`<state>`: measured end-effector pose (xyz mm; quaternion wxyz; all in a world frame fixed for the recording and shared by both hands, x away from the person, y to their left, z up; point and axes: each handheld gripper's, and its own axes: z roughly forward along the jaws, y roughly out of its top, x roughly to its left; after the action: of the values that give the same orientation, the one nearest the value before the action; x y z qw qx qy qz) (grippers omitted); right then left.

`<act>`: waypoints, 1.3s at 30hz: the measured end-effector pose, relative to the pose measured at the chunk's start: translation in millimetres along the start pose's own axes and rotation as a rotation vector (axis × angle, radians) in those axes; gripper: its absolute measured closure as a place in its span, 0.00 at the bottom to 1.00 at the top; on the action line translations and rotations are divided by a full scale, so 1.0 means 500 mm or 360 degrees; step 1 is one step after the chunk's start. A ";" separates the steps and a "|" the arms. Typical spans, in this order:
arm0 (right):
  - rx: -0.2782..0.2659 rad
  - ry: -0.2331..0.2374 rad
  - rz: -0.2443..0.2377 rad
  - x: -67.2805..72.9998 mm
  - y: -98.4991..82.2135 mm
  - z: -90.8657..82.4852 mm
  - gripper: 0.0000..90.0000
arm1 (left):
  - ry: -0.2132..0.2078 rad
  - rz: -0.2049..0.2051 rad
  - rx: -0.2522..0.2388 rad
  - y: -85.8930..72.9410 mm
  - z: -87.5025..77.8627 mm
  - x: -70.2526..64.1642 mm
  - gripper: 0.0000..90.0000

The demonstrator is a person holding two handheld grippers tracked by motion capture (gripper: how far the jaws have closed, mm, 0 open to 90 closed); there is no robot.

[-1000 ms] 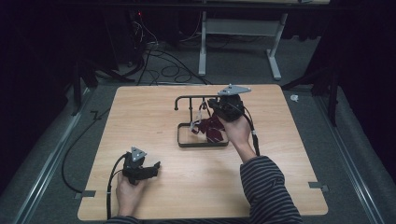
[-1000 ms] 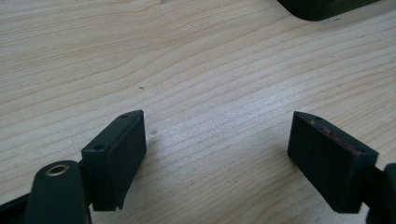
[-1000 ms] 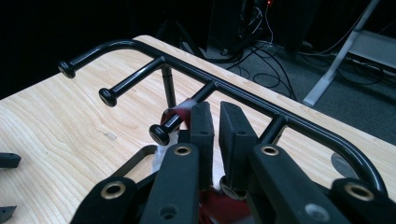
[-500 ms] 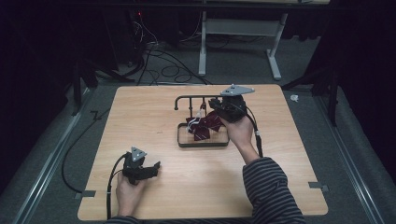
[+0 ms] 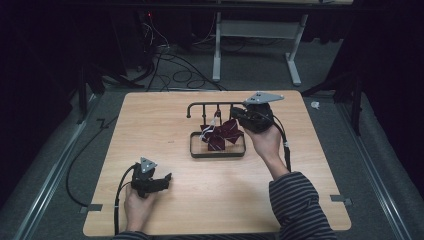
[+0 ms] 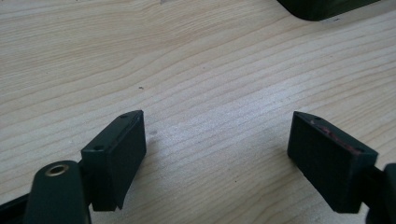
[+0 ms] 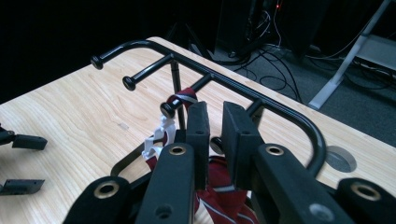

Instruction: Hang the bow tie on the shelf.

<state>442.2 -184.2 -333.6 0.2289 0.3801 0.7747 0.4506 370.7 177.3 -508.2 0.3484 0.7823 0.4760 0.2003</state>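
A black peg rack (image 5: 215, 104) rises from a low tray base (image 5: 193, 148) at the table's middle. A maroon striped cloth (image 5: 222, 135) with a white tag (image 5: 205, 131) hangs from one peg and drapes into the base. My right gripper (image 5: 234, 116) is level with the rail at the rack's right end. In the right gripper view its jaws (image 7: 215, 109) stand a narrow gap apart and have just been opening. The cloth loop (image 7: 187, 94) sits on a peg just beyond them, not pinched. My left gripper (image 5: 165, 179) rests near the front left, jaws wide over bare wood (image 6: 217, 126).
The wooden table (image 5: 150, 125) has bare room to the left, right and front of the rack. Beyond its far edge are floor cables (image 5: 170, 60) and a white desk frame (image 5: 295, 55). The left gripper's jaws (image 7: 23, 163) appear at the far left of the right gripper view.
The right gripper has drawn back a little to the right and upward from the rack. The cloth now hangs higher and more spread. The left hand has stayed put.
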 end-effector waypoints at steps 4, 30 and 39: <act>-0.0010 0.0038 0.0035 -0.012 -0.006 -0.016 0.88 | 0.0000 0.0000 0.0000 0.000 0.000 0.000 0.22; -0.0016 0.0018 0.0138 -0.061 -0.075 -0.093 0.83 | 0.0000 0.0000 0.0000 0.000 0.000 0.000 0.22; -0.0041 -0.0032 0.0169 -0.075 -0.101 -0.107 0.83 | -0.0001 0.0000 0.0000 0.000 0.000 0.000 0.22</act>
<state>408.6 -257.6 -350.9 0.2172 0.4222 0.7452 0.4683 370.7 177.4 -508.2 0.3485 0.7823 0.4759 0.2000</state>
